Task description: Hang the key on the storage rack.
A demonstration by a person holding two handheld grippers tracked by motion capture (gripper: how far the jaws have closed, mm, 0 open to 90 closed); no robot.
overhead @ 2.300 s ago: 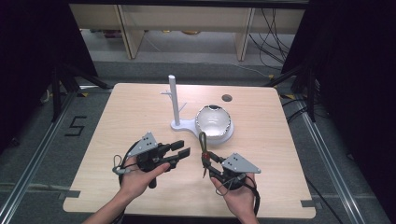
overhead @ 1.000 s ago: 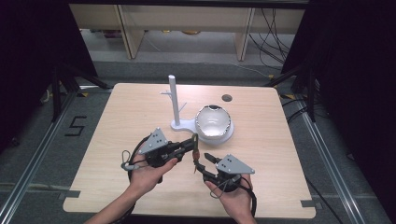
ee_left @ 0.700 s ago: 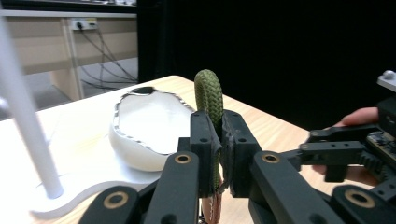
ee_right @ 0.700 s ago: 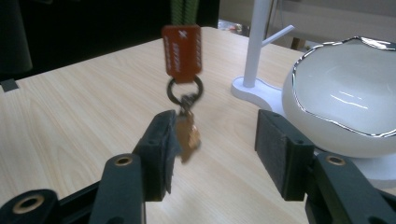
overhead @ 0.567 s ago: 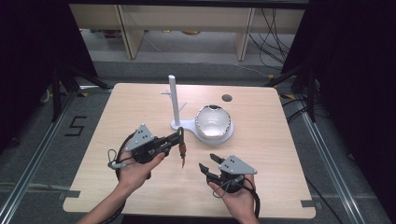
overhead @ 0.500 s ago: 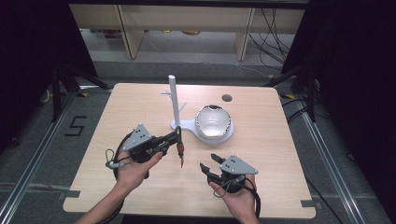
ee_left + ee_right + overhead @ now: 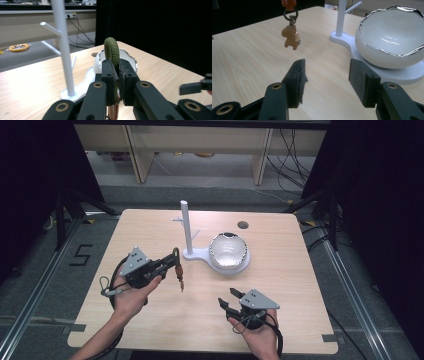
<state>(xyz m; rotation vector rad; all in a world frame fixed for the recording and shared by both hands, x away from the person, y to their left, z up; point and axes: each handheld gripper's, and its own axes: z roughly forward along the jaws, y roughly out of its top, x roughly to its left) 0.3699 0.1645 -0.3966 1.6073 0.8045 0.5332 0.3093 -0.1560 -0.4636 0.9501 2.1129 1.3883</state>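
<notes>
Keychain [image 7: 177, 267] hangs pinched by its green loop in the left gripper [image 7: 172, 261], near the stand [image 7: 186, 227] but on none of its pegs yet. Right gripper [image 7: 226, 301] rests spread and empty; hanging remains.

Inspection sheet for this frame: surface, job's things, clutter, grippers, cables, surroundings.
Surface: wooden table, dark round hole near far edge.
Job's things: green braided keychain, wooden charm dangling; white stand with pegs; white bowl on its base.
Clutter: nothing seen.
Grippers: left gripper shut on the keychain; right gripper open, nothing between the jaws.
Cables: black loops at both hands; loose wires on the floor beyond.
Surroundings: dark curtains, shelf behind.
</notes>
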